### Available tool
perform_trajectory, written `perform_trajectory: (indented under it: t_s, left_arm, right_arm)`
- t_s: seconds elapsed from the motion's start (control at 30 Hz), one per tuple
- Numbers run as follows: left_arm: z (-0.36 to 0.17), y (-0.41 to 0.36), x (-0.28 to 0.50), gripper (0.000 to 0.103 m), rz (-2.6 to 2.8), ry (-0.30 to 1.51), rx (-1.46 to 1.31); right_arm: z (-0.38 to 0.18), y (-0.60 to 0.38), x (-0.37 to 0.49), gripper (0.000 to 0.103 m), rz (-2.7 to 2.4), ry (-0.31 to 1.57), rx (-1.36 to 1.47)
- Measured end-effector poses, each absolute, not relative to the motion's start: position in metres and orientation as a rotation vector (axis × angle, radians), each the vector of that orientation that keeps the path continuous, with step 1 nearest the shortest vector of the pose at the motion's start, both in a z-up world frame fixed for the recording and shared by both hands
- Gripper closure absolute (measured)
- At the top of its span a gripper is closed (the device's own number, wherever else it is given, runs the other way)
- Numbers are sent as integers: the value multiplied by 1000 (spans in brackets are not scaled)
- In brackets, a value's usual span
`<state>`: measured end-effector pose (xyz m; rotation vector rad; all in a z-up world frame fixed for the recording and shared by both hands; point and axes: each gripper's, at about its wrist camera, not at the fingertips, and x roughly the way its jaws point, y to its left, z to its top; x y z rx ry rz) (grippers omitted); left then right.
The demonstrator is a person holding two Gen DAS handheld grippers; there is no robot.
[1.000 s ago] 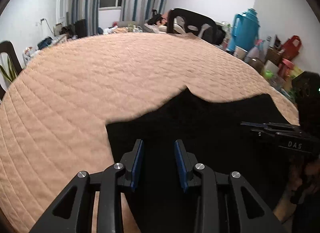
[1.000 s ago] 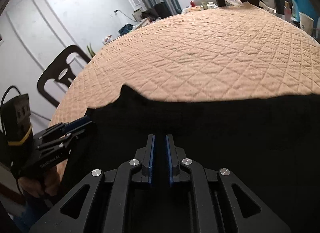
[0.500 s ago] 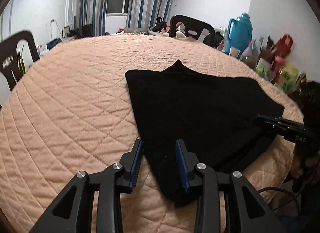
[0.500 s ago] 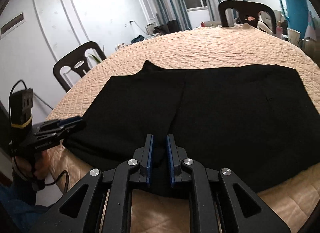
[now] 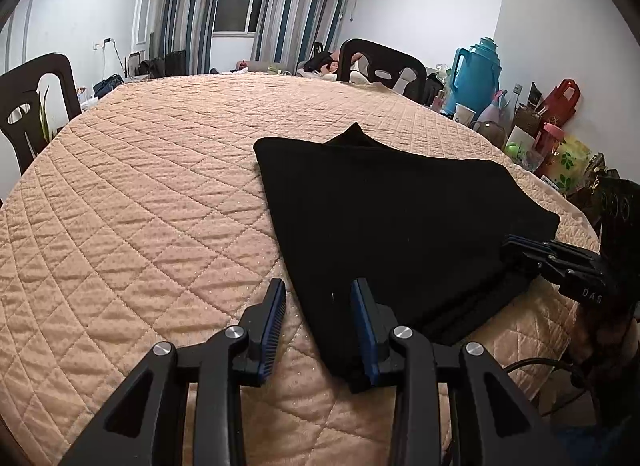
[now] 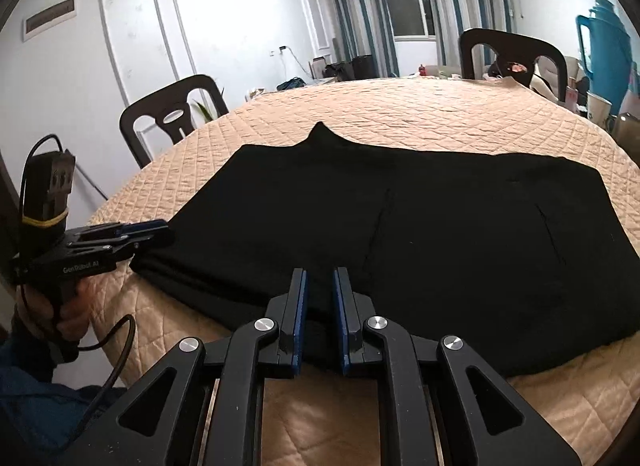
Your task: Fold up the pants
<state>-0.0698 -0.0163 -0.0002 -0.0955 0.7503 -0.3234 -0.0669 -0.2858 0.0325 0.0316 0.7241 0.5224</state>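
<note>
Black pants (image 5: 400,217) lie folded flat on the peach quilted table cover (image 5: 140,205), close to its near edge. My left gripper (image 5: 318,284) hovers open over the pants' near left corner; the cloth lies under the gap, not pinched. From the right wrist view the pants (image 6: 440,234) spread wide, and the left gripper (image 6: 160,229) sits at their left corner. My right gripper (image 6: 320,272) stands over the near edge with its jaws a narrow slit apart and nothing clamped. It also shows at the pants' right corner (image 5: 510,244).
Black chairs stand at the far side (image 5: 380,61), at the left (image 5: 36,93) and beside the table (image 6: 172,117). A teal thermos (image 5: 476,73), cups and bags (image 5: 560,101) crowd the right. A hand (image 6: 52,306) with a trailing cable holds the left gripper.
Both grippers have drawn back toward the near table edge from over the pants. The pants stay flat on the cover and now show whole in both views.
</note>
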Motion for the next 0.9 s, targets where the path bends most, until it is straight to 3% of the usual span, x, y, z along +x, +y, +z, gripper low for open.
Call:
perform_trajectory:
  t_s: [0.1, 0.57, 0.8, 0.83, 0.87, 0.9]
  left_arm:
    - [5, -14, -66, 67, -316, 759, -101]
    - [-5, -15, -58, 62, -362, 727, -159]
    - [-5, -21, -63, 62, -342, 703, -116]
    - [-5, -20, -63, 62, -343, 703, -121]
    - [-5, -20, -63, 62, -344, 704, -124]
    - [-5, -20, -63, 62, -344, 704, -124]
  right_arm:
    - [35, -288, -63, 86, 493, 744, 35]
    - [37, -353, -68, 86, 321, 708, 89]
    - [35, -420, -86, 73, 192, 723, 336]
    - [35, -427, -90, 68, 177, 731, 377]
    - [34, -434, -92, 54, 133, 745, 396]
    - [33, -438, -95, 52, 102, 753, 412]
